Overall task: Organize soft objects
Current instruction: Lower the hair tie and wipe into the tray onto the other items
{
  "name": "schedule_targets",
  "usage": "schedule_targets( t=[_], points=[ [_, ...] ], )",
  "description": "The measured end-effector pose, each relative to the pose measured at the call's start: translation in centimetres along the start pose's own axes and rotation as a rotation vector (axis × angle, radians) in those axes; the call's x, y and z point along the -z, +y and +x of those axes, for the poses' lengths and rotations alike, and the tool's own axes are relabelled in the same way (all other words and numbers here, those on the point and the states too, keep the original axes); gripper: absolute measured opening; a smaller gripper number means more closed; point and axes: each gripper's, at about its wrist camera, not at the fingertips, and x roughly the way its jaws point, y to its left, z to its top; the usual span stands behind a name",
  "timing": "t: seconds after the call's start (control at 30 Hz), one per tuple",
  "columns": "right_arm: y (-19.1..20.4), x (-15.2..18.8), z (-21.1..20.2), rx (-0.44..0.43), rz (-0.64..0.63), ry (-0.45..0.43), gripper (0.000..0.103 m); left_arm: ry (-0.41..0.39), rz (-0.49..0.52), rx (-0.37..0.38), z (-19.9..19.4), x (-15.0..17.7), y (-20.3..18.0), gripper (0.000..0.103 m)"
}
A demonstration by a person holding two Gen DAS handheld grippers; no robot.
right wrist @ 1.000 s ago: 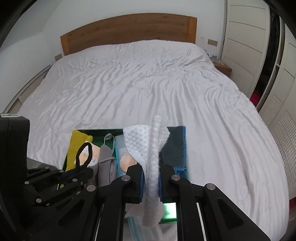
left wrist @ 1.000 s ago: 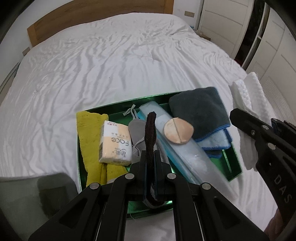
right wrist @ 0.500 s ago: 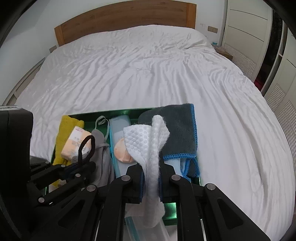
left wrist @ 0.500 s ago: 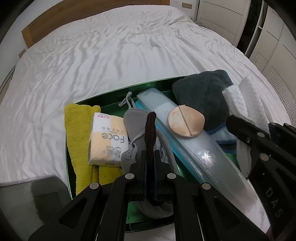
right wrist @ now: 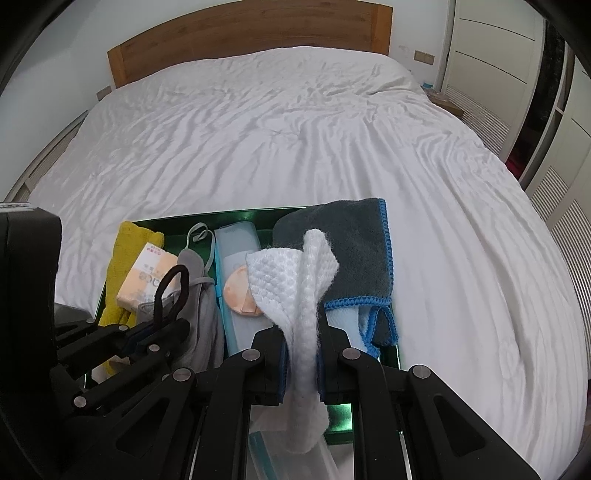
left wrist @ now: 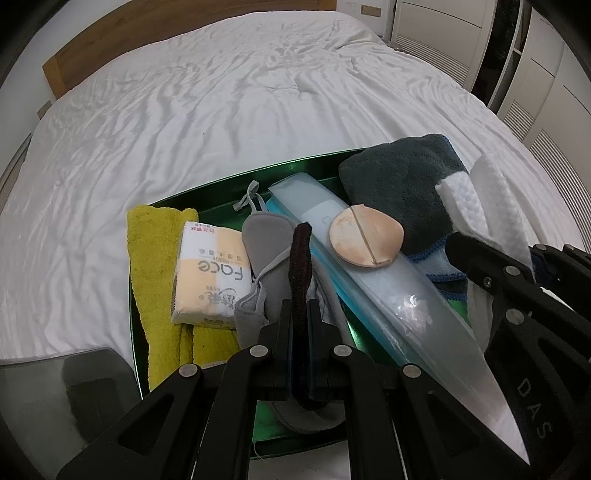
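A green tray [left wrist: 207, 192] [right wrist: 166, 221] lies on the white bed and holds a yellow cloth [left wrist: 151, 251], a tissue pack [left wrist: 210, 273], a grey eye mask [left wrist: 266, 243], a clear blue pouch [left wrist: 384, 295], a round peach puff [left wrist: 364, 240] and a dark grey towel [left wrist: 399, 177] [right wrist: 354, 251]. My left gripper [left wrist: 300, 310] [right wrist: 162, 325] is shut on a dark hair tie [left wrist: 300, 258] [right wrist: 173, 288] above the tray's near side. My right gripper [right wrist: 303, 332] [left wrist: 491, 254] is shut on a white waffle cloth [right wrist: 295, 280] [left wrist: 480, 199] above the tray's right half.
The white bed [right wrist: 295, 129] spreads wide beyond the tray, with a wooden headboard [right wrist: 251, 33] at the back. White wardrobe doors [right wrist: 498, 55] stand to the right. A grey flat object [left wrist: 55, 398] lies at the lower left in the left wrist view.
Both grippers have moved forward and down toward the tray, each still holding its item. The tray fills more of both views.
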Motion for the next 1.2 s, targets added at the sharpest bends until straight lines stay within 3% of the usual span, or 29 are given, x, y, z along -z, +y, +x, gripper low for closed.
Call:
schedule_targets(
  t=[1.2],
  points=[
    [-0.4,0.0,1.9,0.011,0.011,0.057,0.012,0.036,-0.004,-0.023,1.4,1.0,0.3,0.004]
  ],
)
